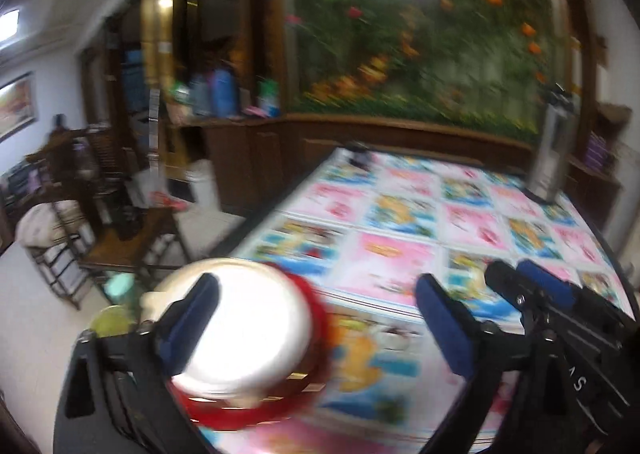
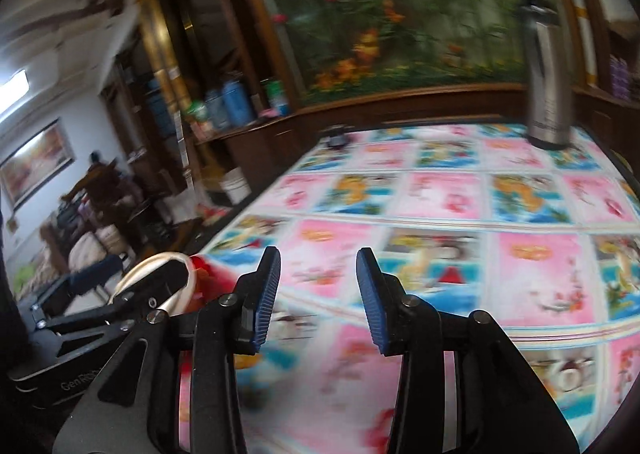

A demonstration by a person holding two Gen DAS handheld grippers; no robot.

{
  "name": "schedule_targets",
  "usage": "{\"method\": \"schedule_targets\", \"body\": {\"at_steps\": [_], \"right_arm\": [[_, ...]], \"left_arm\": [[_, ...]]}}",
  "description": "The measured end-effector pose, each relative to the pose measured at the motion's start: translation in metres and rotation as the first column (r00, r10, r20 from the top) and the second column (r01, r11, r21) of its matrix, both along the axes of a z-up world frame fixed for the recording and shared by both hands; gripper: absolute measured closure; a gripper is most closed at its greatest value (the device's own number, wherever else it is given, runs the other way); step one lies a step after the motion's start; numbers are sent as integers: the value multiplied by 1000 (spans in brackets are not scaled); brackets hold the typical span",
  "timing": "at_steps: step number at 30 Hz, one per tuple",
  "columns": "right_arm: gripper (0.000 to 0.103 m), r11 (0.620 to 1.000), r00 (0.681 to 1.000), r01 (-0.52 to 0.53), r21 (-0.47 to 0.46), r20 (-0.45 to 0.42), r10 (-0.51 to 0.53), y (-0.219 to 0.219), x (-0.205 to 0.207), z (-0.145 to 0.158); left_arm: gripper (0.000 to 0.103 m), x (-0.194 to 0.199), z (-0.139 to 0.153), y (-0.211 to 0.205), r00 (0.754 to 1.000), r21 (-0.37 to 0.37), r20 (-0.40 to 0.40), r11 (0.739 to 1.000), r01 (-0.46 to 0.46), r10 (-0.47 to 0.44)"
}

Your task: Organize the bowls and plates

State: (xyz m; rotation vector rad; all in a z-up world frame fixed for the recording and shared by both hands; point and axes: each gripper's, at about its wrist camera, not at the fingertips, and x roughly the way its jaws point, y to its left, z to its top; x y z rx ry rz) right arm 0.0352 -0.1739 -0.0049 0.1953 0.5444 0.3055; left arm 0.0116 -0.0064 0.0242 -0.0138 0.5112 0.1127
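Bowls [image 1: 240,334] sat stacked at lower left on the patterned desk [image 1: 400,254]; left gripper [image 1: 316,326] and right gripper [image 2: 318,298] jaws stood apart, empty.

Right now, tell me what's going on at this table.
A person holds a tool in each hand over the patterned tablecloth. The left tool is wide open above a white bowl sitting in a red plate, not gripping it. The right tool is open and empty. A steel flask stands at the far side.
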Motion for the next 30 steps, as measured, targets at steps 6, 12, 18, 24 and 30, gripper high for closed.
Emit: {"method": "schedule_targets", "body": {"at_steps": [6, 12, 18, 24, 30], "right_arm": [[63, 993, 993, -116, -33, -5, 116, 62, -8, 7], [63, 974, 975, -224, -21, -23, 223, 108, -11, 10], [63, 965, 965, -261, -28, -20, 261, 130, -16, 13], [63, 960, 960, -278, -35, -52, 276, 141, -16, 4], [63, 957, 957, -285, -49, -64, 282, 146, -16, 0]], "left_arm": [[0, -16, 7, 64, 993, -66, 37, 992, -108, 111], [0, -20, 2, 100, 981, -73, 22, 979, -192, 194], [0, -22, -3, 126, 965, -106, 10, 960, -260, 262], [0, -12, -14, 141, 947, -83, -78, 944, -319, 313], [0, -15, -18, 151, 935, -93, -77, 931, -353, 346]]}}
